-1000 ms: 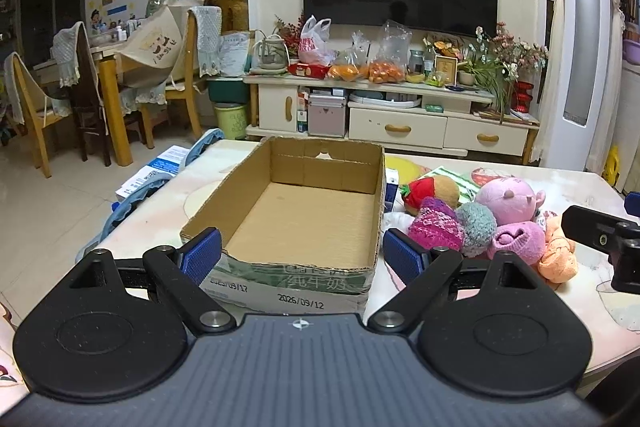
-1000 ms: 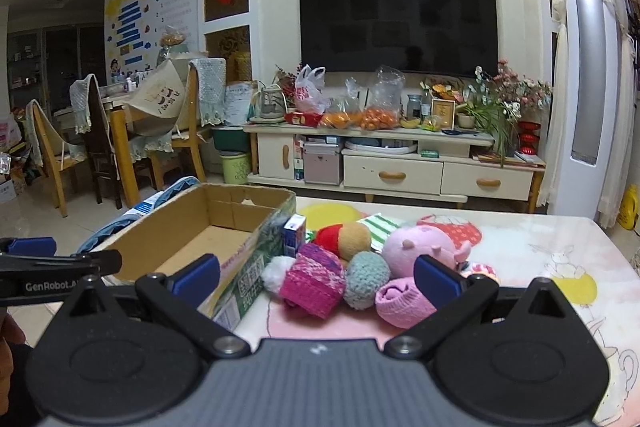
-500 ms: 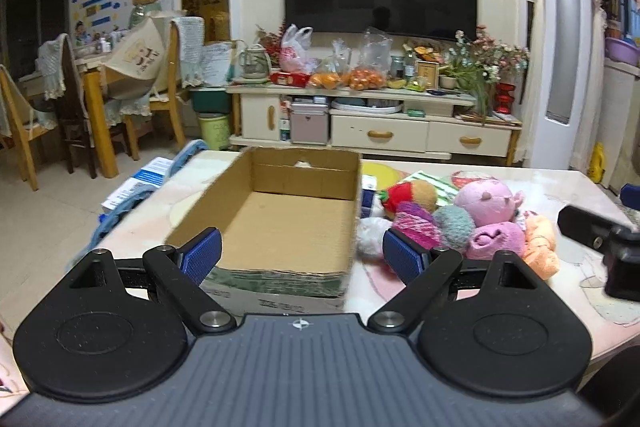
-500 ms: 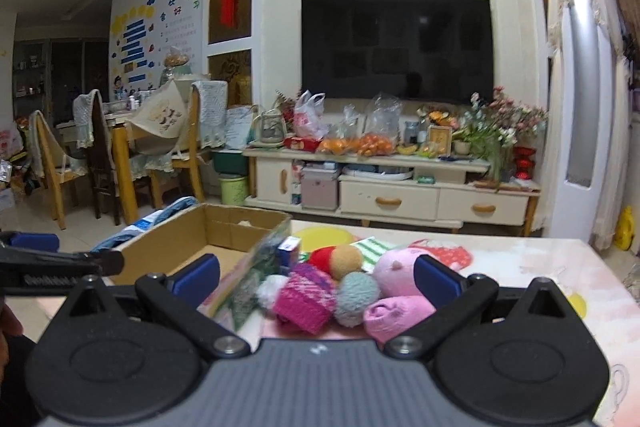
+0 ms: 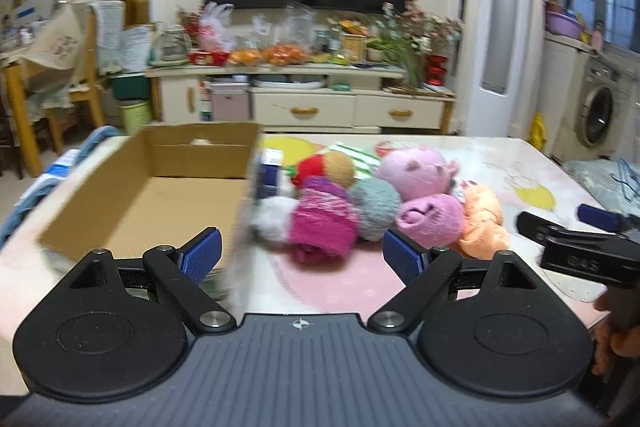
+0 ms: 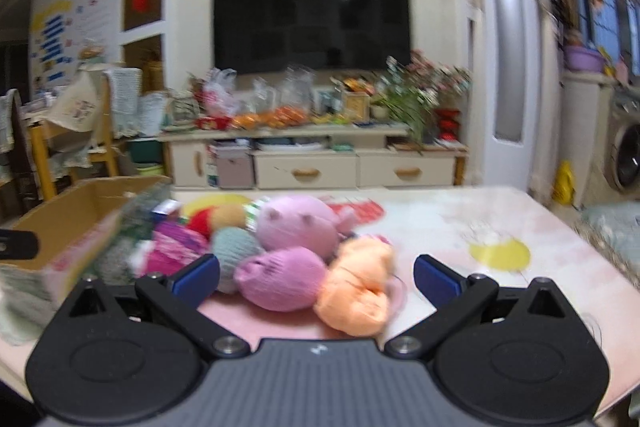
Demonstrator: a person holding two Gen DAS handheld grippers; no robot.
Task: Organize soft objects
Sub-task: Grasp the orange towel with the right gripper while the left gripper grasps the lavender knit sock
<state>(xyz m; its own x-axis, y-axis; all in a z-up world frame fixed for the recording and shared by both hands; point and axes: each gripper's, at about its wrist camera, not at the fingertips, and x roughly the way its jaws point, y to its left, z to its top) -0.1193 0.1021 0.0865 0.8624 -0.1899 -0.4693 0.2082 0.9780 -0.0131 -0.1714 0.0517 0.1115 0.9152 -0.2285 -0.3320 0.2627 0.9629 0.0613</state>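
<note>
A heap of soft toys lies on the table to the right of an open cardboard box (image 5: pixel 152 199) (image 6: pixel 68 223). In it are a magenta knit hat (image 5: pixel 324 223), a grey-blue pompom (image 5: pixel 374 203), a pink plush head (image 5: pixel 412 171) (image 6: pixel 300 227), a pink sock roll (image 5: pixel 430 221) (image 6: pixel 280 283), an orange plush (image 5: pixel 482 221) (image 6: pixel 360 295) and a red and tan plush (image 5: pixel 328 167). My left gripper (image 5: pixel 302 253) is open, just short of the magenta hat. My right gripper (image 6: pixel 316 277) is open in front of the pink roll and orange plush, and shows in the left view (image 5: pixel 576 247).
The box is empty inside. A small blue and white carton (image 5: pixel 270 173) stands between box and toys. The table (image 5: pixel 520 167) has bare surface to the right of the heap. A TV cabinet (image 5: pixel 304 99), chairs (image 5: pixel 52 87) and a washing machine (image 5: pixel 600 107) stand beyond.
Both grippers have swung to the right, so the toy heap now sits between their fingers instead of the box. Both stay open. The toys and box have not moved.
</note>
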